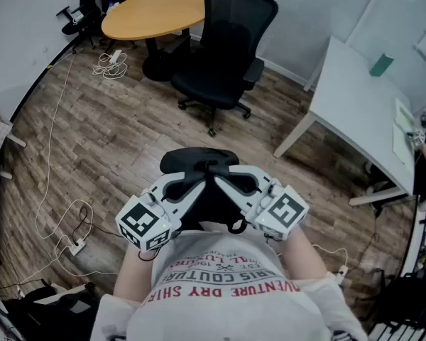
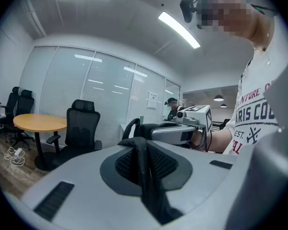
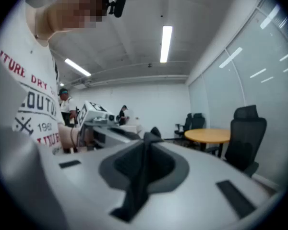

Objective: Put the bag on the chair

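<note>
The black bag (image 1: 199, 163) hangs in front of the person's chest, held up by both grippers. My left gripper (image 1: 197, 185) is shut on a black strap (image 2: 145, 176) of the bag. My right gripper (image 1: 224, 185) is shut on another black strap (image 3: 138, 176). The two grippers point toward each other, tips almost meeting, and most of the bag is hidden beneath them. The black mesh office chair (image 1: 227, 45) stands on the wood floor well ahead, its seat bare. It also shows as the chair (image 2: 81, 128) at left in the left gripper view, and as the chair (image 3: 247, 138) at right in the right gripper view.
A round wooden table (image 1: 156, 11) stands behind the chair, with more black chairs (image 1: 92, 2) at the far left. A white desk (image 1: 362, 98) runs along the right. White cables and a power strip (image 1: 74, 246) lie on the floor at left.
</note>
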Motion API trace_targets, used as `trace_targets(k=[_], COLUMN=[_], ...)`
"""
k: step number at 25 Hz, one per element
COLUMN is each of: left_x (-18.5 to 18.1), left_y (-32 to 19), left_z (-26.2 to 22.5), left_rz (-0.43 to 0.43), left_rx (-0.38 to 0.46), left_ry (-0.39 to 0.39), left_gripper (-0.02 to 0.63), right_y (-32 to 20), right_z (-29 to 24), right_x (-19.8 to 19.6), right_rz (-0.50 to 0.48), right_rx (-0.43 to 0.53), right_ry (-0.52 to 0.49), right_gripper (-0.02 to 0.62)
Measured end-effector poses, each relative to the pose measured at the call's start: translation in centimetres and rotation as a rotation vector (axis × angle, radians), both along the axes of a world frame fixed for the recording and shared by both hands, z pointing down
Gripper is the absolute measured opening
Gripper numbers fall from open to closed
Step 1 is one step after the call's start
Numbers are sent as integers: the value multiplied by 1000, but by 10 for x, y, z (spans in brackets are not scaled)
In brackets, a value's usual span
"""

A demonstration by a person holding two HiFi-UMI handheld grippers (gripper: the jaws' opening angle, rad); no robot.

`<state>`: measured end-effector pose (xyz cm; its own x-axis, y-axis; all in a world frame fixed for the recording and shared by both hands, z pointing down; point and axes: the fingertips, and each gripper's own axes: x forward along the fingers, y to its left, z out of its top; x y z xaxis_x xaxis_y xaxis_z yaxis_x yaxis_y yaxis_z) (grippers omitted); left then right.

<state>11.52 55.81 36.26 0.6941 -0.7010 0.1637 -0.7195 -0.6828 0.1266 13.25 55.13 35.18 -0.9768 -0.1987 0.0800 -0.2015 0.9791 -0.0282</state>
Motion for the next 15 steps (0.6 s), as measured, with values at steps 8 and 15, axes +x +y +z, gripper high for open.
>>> trace_targets(k=[8,15], left_x=[-1,-16], left_y=[-9,-29], left_z=[10,15], left_rz=[3,4], left_rx=[-24,-39], left_ry=[-3,18], left_gripper=[58,58], right_y=[-8,-28], right_z=[7,14], right_x=[-1,-14], right_rz=[4,24], right_rx=[-15,-69], right_ry=[2,-1], right_gripper=[46,48])
